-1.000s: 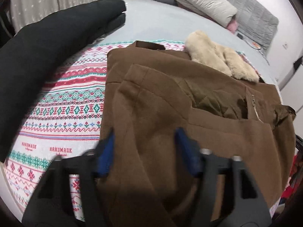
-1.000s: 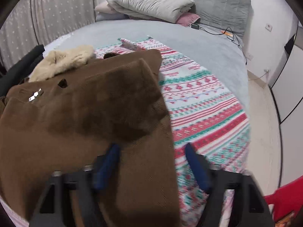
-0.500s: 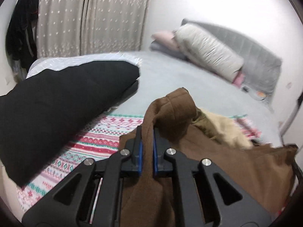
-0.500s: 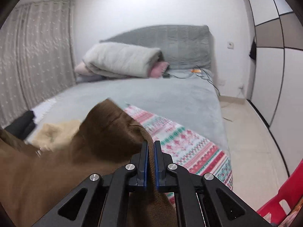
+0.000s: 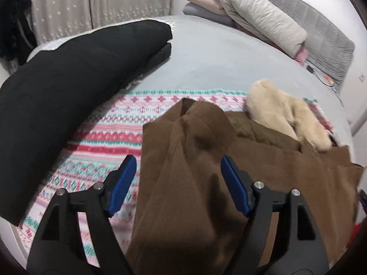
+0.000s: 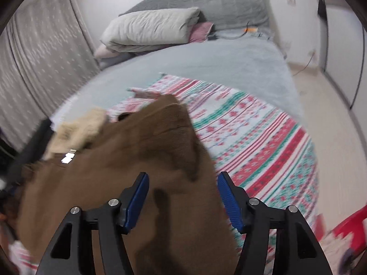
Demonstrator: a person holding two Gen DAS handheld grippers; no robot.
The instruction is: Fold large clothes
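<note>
Both hand-held grippers (image 5: 179,183) (image 6: 182,197) just released brown coat (image 5: 206,183) — no writing legible.

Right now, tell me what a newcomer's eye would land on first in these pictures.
The brown coat fills the near middle, lying folded on the red, green and white patterned blanket. Its cream fur collar lies at the far right edge. To the left a big folded black garment lies on the grey bed. Both tools, left and right, have just opened and stand over the coat.
</note>
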